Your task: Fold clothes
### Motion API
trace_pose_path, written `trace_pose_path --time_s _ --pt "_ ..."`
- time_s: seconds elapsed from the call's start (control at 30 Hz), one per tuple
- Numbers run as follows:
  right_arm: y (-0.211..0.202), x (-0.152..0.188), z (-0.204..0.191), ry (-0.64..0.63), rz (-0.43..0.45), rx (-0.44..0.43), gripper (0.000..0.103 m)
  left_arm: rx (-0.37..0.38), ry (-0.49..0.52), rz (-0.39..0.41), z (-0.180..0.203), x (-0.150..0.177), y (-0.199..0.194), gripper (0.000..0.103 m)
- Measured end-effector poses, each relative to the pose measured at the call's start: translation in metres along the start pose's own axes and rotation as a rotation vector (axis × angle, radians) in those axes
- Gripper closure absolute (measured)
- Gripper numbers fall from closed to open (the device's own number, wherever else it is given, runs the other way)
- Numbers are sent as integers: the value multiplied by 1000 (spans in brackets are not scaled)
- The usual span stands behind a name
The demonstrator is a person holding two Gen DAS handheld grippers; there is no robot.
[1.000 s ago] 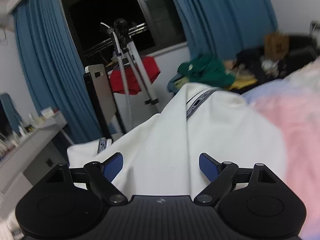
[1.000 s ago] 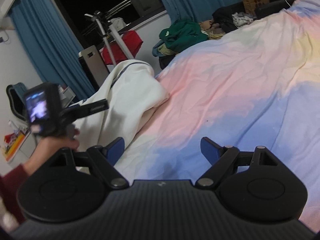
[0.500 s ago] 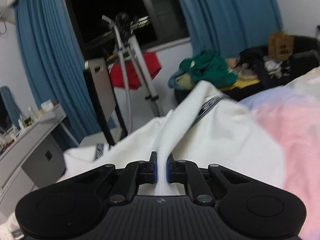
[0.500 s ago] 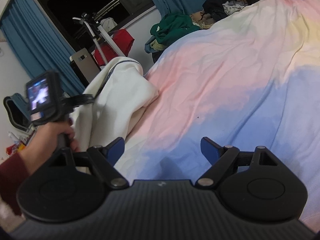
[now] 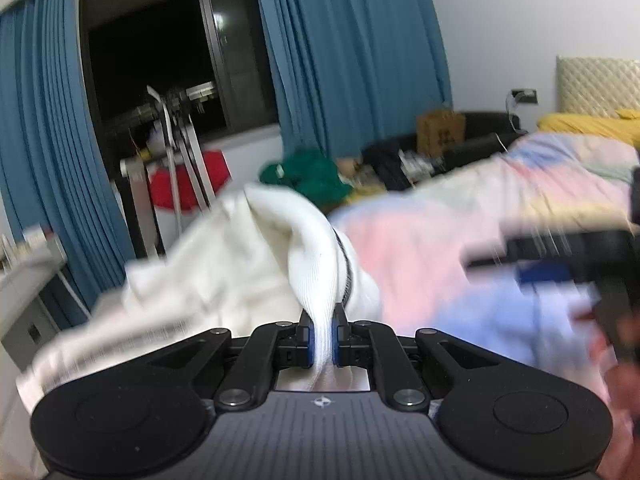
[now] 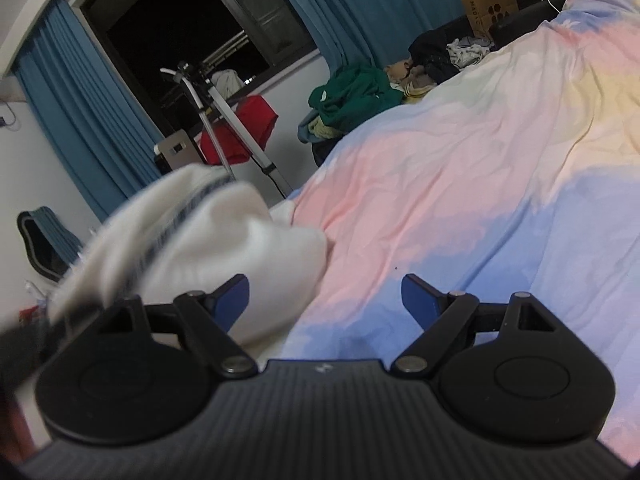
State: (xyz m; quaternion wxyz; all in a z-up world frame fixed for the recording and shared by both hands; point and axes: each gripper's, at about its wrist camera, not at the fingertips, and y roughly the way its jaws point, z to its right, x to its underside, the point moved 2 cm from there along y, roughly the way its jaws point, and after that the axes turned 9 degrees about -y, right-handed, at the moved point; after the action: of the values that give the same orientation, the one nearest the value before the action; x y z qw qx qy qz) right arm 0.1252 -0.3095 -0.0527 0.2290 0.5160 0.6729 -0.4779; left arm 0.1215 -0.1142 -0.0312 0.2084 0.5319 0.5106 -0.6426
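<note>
A white garment (image 5: 240, 264) with a dark striped trim lies bunched at the edge of a bed with a pink, blue and yellow cover (image 6: 460, 184). My left gripper (image 5: 322, 340) is shut on a ribbed white edge of the garment, which rises in a taut ridge from the jaws. My right gripper (image 6: 325, 298) is open and empty, low over the bed cover, with the garment (image 6: 208, 232) just beyond its left finger. The right gripper shows blurred at the right of the left wrist view (image 5: 560, 268).
Blue curtains (image 6: 80, 112) frame a dark window. A tripod stand (image 6: 224, 120) with a red cloth (image 6: 244, 128) stands by the bed. A green clothes pile (image 6: 356, 96), dark items and a cardboard bag (image 6: 490, 2) lie beyond. A desk (image 5: 24, 280) is at far left.
My left gripper closed on the garment's ribbed edge and has pulled it up and to the right. The right gripper stayed open and moved closer to the garment.
</note>
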Motion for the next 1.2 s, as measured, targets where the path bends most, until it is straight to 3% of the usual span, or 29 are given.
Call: trace_pose_path --time_s 0.13,0.27,0.43,0.53,1.0,1.1,1.2 --pt "-8 0 -4 -20 0 -12 18 2 -67 -117 2 53 5 95" --pt "-13 1 -7 -31 -16 -43 18 -7 -107 -225 5 85 19 95" --pt "1 -5 -14 -30 -36 -81 24 6 -147 -242 -2 90 23 95" --pt "31 -14 -25 -28 -108 -145 35 14 -179 -256 -4 97 20 94" --pt "188 -100 -142 -156 -164 -338 36 39 -201 -303 -1 105 45 93" --pt "239 -119 -162 -105 -225 -388 36 46 -197 -312 -1 104 47 92" --pt "291 -126 -186 -128 -319 -355 36 62 -209 -326 -3 102 52 91"
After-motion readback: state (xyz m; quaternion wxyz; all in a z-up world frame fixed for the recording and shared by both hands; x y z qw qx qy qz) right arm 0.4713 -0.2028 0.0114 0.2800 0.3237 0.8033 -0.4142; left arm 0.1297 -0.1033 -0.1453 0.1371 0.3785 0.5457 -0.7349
